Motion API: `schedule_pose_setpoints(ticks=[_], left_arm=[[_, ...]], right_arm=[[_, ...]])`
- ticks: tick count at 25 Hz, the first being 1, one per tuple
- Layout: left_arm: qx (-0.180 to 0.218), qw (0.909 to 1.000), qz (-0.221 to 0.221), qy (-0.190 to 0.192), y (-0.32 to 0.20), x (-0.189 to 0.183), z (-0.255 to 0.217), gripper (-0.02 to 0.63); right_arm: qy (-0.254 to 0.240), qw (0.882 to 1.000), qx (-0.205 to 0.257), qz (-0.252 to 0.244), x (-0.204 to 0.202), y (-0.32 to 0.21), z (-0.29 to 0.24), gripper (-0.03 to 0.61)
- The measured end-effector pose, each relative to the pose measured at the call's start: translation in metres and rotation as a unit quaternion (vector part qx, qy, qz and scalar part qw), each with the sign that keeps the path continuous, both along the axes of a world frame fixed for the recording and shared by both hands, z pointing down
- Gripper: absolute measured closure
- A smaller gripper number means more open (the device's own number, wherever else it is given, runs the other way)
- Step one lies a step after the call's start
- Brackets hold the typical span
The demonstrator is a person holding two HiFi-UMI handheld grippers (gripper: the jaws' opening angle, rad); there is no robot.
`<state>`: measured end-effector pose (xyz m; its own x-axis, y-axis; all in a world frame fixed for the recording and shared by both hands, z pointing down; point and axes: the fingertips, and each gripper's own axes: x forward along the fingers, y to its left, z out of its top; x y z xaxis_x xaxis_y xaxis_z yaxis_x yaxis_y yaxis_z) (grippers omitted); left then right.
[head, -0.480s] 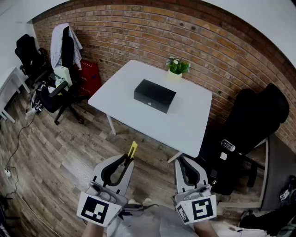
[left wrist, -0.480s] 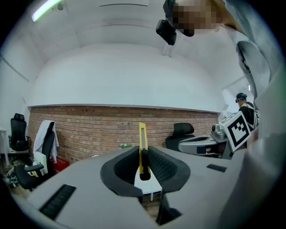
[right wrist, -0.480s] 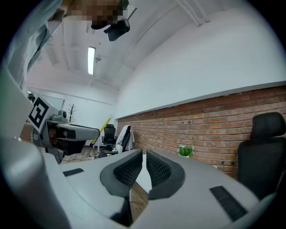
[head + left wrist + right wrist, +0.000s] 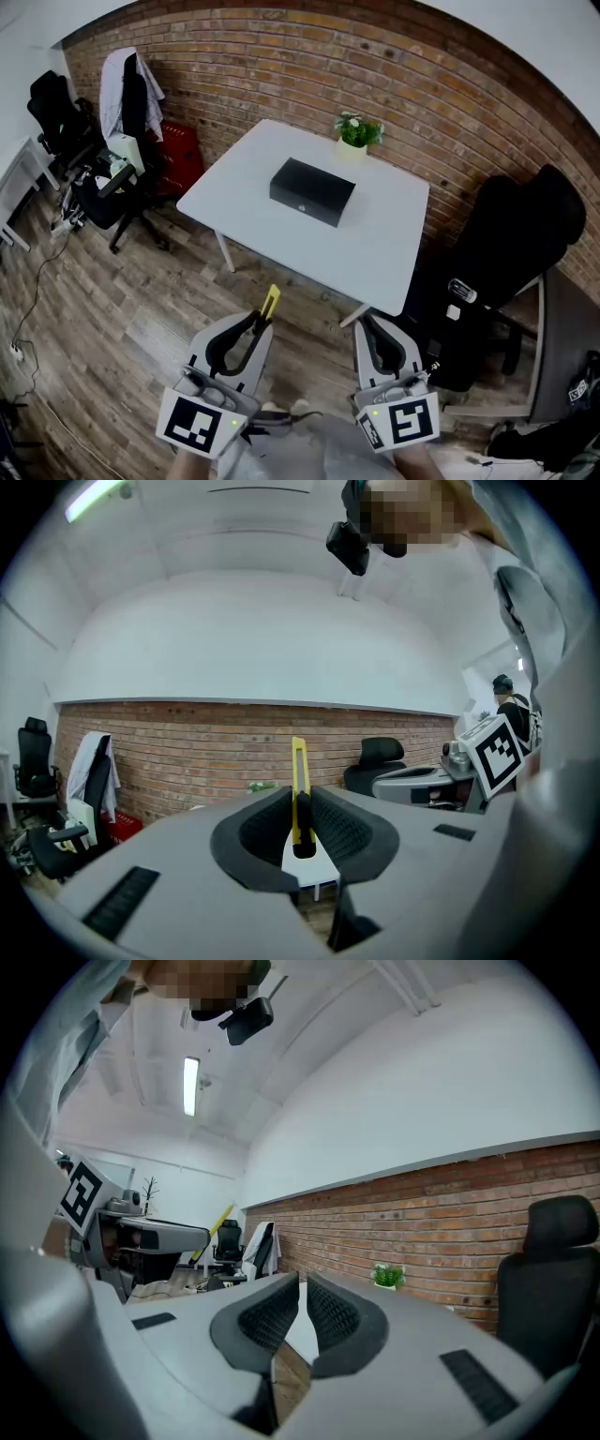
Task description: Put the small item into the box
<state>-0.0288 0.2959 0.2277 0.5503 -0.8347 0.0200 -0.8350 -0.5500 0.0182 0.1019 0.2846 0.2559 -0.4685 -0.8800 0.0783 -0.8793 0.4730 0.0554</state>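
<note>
Transport stage, by the look of it. Slim yellow plastic utility knife [image 4: 299, 766] pinched edge-on between the clamped jaws of left gripper [image 4: 257, 328], sticking out past the tips, probably to hold it steady for the carry. Right gripper [image 4: 302, 1309] drawn nearly together on nothing, presumably free for the lid. Black rectangular lidded box [image 4: 312, 191] closed, well ahead on square white table [image 4: 375, 248], near small green potted plant [image 4: 357, 136]; not yet within reach.
</note>
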Motion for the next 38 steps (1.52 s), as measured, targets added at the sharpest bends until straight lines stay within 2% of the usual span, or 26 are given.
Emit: schedule_pose_setpoints(ticks=[6, 28, 38], left_arm=[[0.000, 1.0000, 0.006, -0.001, 0.001, -0.003, 0.001, 0.537], [0.010, 0.9989, 0.045, 0.006, 0.022, -0.036, 0.005, 0.537], [0.010, 0.9991, 0.036, 0.019, -0.005, -0.034, 0.011, 0.537]], right_arm=[[-0.016, 1.000, -0.002, 0.017, 0.002, 0.000, 0.001, 0.522], [-0.002, 0.998, 0.013, 0.065, -0.030, 0.036, 0.001, 0.522], [0.013, 0.998, 0.010, 0.054, -0.031, 0.008, 0.010, 0.522]])
